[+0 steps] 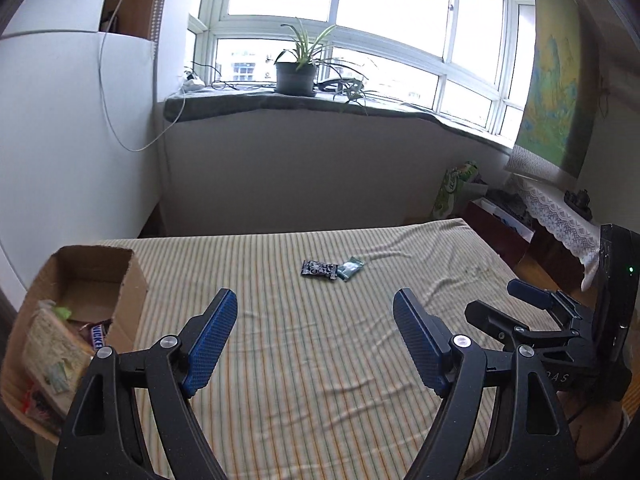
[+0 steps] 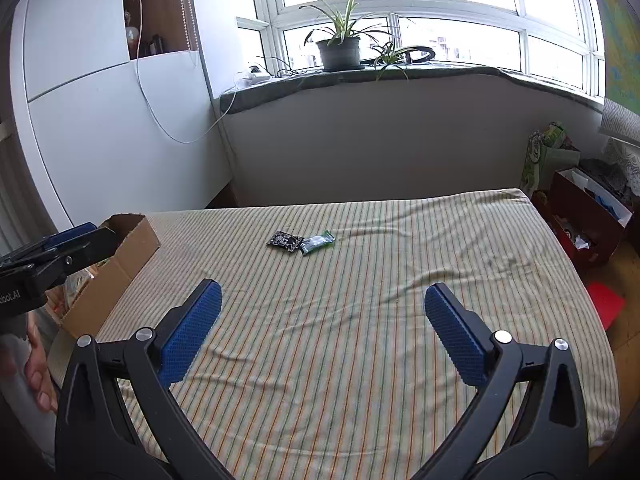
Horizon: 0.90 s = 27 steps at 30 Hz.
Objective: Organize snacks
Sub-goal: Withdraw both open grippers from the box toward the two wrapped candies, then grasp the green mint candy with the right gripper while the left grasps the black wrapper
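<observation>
Two small snack packets lie touching, side by side, near the middle of a bed covered in a striped sheet: a black packet [image 1: 319, 269] and, on its right, a green packet [image 1: 351, 268]. An open cardboard box [image 1: 120, 300], already holding other snacks, sits at the bed's left edge, well to the left of the black packet. Both pairs of tongs hover over the near part of the bed, empty, with their blue pads spread wide. The black packet lies ahead of both, well beyond the fingertips. It is roughly centred ahead of the left tongs [image 1: 316, 338] and ahead and to the left of the right tongs [image 2: 322, 330]. Its long axis runs mostly left to right across both views. Neither pair looks clearly nearer, though the left tongs sit closer to the box.
</observation>
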### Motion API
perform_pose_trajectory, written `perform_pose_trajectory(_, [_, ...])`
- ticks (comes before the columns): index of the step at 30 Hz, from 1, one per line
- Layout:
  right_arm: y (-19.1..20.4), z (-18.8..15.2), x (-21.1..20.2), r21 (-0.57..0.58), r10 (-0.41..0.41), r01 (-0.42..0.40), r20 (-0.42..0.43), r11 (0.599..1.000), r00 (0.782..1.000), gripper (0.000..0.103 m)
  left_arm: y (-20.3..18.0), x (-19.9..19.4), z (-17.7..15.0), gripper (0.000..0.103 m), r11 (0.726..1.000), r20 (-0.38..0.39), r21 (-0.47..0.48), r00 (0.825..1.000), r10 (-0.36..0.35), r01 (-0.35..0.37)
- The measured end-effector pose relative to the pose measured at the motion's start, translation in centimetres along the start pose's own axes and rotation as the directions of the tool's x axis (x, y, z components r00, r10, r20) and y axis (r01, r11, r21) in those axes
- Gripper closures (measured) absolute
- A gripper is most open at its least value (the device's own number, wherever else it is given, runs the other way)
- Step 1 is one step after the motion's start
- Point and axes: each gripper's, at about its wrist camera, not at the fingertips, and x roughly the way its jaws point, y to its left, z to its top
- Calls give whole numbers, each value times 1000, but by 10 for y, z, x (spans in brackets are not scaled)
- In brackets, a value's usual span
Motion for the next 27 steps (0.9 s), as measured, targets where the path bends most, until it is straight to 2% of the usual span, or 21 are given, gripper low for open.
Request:
perform_pose_trajectory(6, [9,2,14,-24,8,-9,-17,1000,1000,0,0,7,3,23,1000,-9,-2,1000,12,-12])
perform_pose_trajectory(11, [7,5,50,-60,7,-12,-76,998,997,0,5,30,3,23,1000,-44,-18,999,5,-6])
perform_pose_trajectory(15, [-1,10,102,-106,13,-32,-177,994,984,0,11,69,5,23,1000,-97,-20,995,2,-4])
perform_pose_trajectory(19, [-5,15,153,-186,-14,-41,-284,982,959,0,20,123,10,23,999,-177,-47,984,-20,11])
perform_pose_trajectory(23, [-5,25,181,-242,-15,-64,-315,968,949,0,27,180,14,23,998,-266,-57,963,-33,18])
perform_pose_trajectory(27, [-4,32,194,-248,8,-96,-334,964,943,0,26,205,15,23,998,-296,-55,953,-58,44])
